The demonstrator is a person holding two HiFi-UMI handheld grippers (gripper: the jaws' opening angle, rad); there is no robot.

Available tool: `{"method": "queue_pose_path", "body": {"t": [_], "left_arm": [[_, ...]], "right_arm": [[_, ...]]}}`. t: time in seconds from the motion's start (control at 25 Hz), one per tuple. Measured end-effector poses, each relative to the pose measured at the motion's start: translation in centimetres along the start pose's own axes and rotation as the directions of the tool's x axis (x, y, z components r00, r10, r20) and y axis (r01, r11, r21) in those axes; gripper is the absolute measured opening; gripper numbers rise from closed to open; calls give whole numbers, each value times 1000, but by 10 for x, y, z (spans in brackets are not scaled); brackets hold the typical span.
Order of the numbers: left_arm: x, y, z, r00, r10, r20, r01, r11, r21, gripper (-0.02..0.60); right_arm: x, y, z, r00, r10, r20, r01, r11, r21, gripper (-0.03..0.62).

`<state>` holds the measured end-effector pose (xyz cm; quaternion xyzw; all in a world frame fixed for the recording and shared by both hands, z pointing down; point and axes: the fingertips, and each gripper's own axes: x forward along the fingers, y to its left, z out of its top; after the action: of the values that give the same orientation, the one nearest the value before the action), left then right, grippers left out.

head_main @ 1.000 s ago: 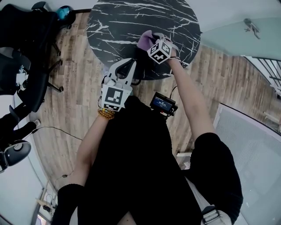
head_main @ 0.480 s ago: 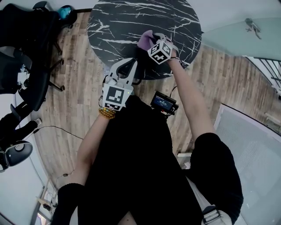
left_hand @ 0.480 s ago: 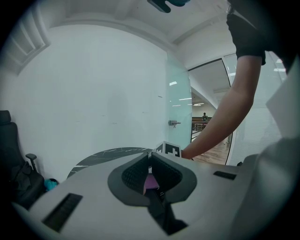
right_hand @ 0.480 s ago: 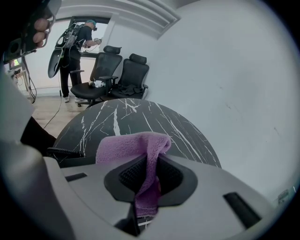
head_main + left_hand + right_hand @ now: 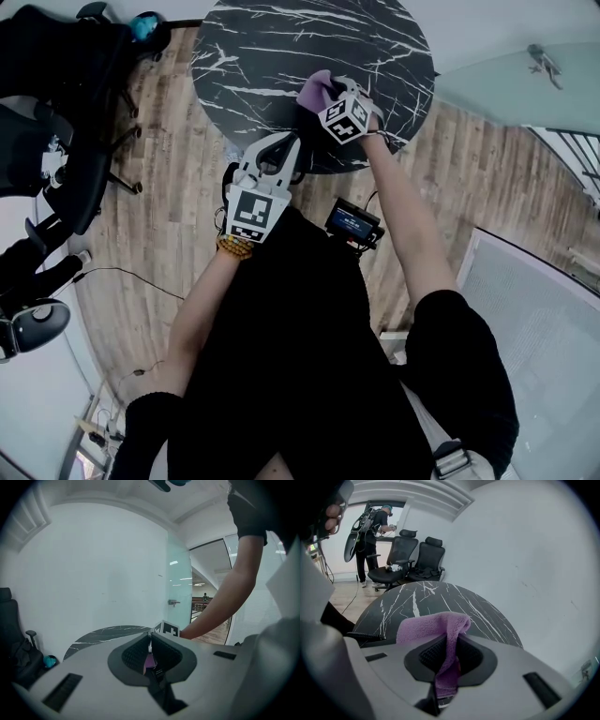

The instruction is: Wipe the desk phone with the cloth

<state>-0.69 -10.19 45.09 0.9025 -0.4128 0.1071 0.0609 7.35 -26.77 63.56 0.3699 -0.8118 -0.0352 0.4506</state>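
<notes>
Right tongs (image 5: 449, 641) clamp cloth (image 5: 425, 624), marble table (image 5: 412, 599), office chairs (image 5: 418, 558)

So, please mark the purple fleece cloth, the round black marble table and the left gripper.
purple fleece cloth (image 5: 433, 623): right gripper view, fold above jaws.
round black marble table (image 5: 253, 47): head view, bare top.
left gripper (image 5: 150, 634): left gripper view, between shut fingertips.

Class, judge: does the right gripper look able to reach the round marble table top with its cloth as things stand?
Probably yes. The right gripper, jaws shut on the purple cloth, hangs over the table near its near edge, and nothing shows between cloth and top.
</notes>
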Motion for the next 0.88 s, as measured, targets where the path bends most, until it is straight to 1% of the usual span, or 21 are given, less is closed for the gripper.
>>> {"method": "queue_pose_path", "body": {"t": [0.08, 0.24, 0.6, 0.88], "left_arm": [[0, -3, -2, 1000, -2, -2, 2, 1000, 0, 29], [2, -4, -3, 1000, 1, -3, -1, 1000, -1, 29], [4, -9, -4, 1000, 0, -3, 0, 1000, -2, 29], [4, -14, -5, 1000, -6, -6, 6, 1000, 1, 29]], "right_arm": [[0, 0, 0, 1000, -8, 5, 8, 1000, -1, 61], [-1, 3, -1, 1000, -17, 8, 17, 999, -36, 61], [-6, 31, -13, 999, 50, -4, -50, 996, -73, 61], [-7, 38, -16, 998, 62, -14, -63, 996, -64, 61]]}}
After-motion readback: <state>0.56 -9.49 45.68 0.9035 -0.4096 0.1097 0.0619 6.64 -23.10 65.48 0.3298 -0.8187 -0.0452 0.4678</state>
